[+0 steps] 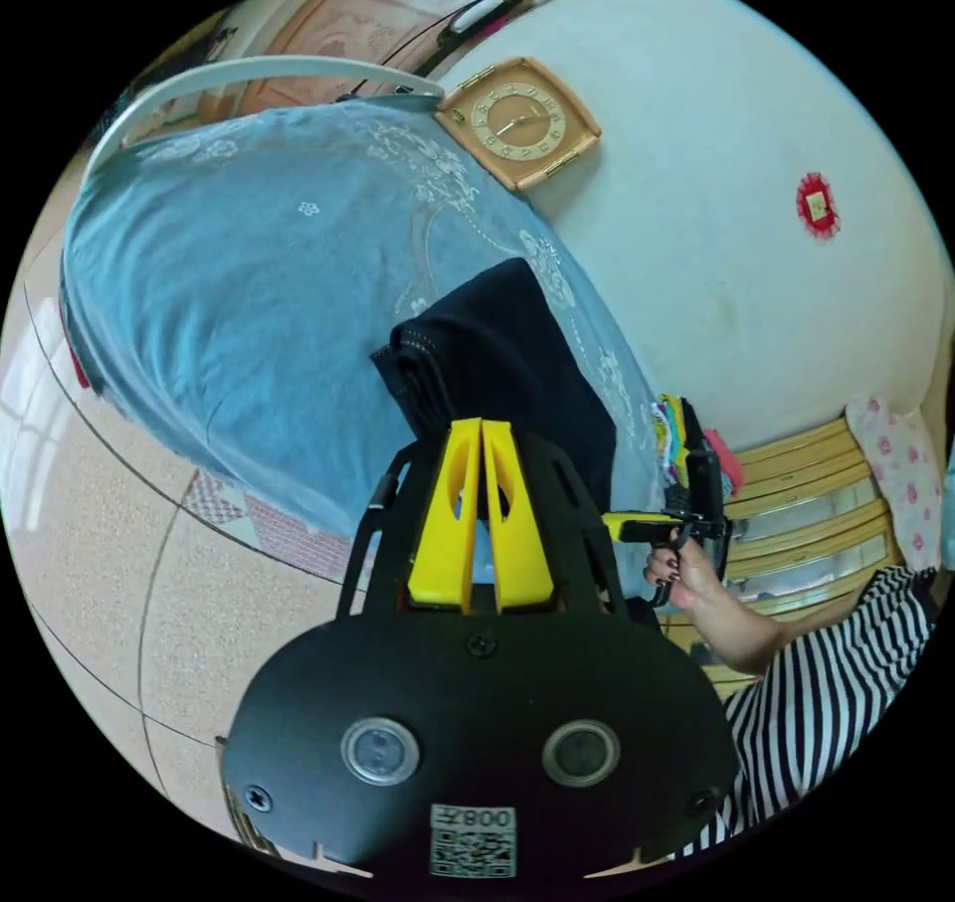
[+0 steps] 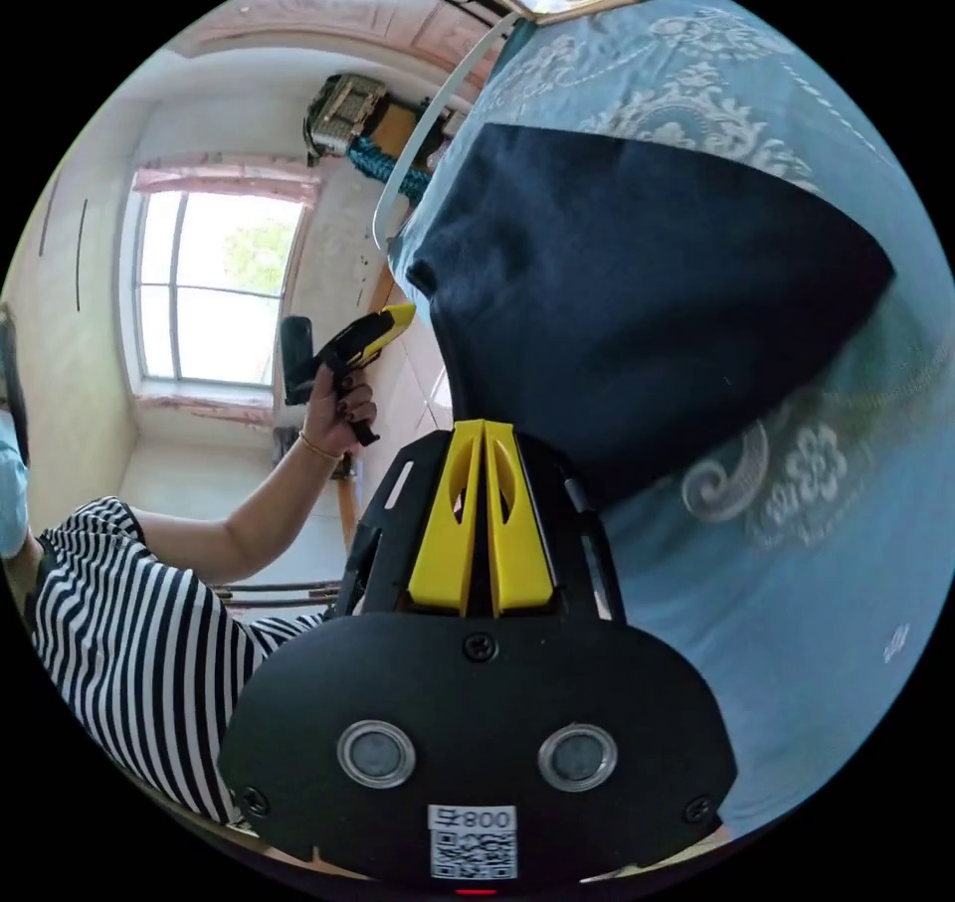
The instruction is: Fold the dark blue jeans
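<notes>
Folded dark blue jeans (image 1: 507, 365) lie on a table under a light blue cloth (image 1: 249, 295), with both grippers held near them.

In the left gripper view, the left gripper (image 1: 481, 427) has its yellow jaws pressed together with nothing between them, their tips just at the near edge of the jeans. To one side, a hand (image 1: 686, 574) grips the right gripper (image 1: 637, 526) beside the table; a striped sleeve (image 1: 826, 683) follows the arm. A clock (image 1: 517, 121) hangs on the white wall. In the right gripper view, the right gripper (image 2: 483, 428) also has its jaws together and empty, close to the jeans' (image 2: 637, 295) edge, and the left gripper (image 2: 383, 327) is held up in the other hand (image 2: 338, 415) before a window (image 2: 209, 285).
</notes>
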### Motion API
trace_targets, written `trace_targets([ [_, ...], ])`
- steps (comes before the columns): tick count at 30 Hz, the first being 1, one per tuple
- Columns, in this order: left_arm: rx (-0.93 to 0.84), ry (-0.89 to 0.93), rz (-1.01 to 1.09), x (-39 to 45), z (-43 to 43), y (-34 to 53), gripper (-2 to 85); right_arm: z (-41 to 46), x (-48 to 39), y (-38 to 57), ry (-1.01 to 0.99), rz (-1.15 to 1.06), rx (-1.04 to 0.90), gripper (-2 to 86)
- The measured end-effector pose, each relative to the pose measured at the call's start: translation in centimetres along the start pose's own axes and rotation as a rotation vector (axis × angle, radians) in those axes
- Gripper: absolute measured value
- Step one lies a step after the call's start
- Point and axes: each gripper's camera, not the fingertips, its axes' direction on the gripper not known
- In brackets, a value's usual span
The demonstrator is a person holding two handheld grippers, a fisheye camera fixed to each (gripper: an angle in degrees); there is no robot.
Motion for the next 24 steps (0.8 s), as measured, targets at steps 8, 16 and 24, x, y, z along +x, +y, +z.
trace_targets([
  [8, -0.179, 0.360, -0.212, -4.3, 4.3, 6.8, 9.3, -1.3, 8.7, 9.7, -0.286, 0.360, 0.119, 10.5],
  [16, -0.364, 0.510, -0.259, -4.5, 10.4, 8.2, 14.4, 0.9, 12.2, 9.8, -0.541, 0.414, 0.141, 11.5],
  [24, -0.331, 0.522, -0.283, -5.2, 11.4, 7.9, 9.8, -0.1, 14.1, 11.5, -0.584, 0.432, 0.177, 12.7],
])
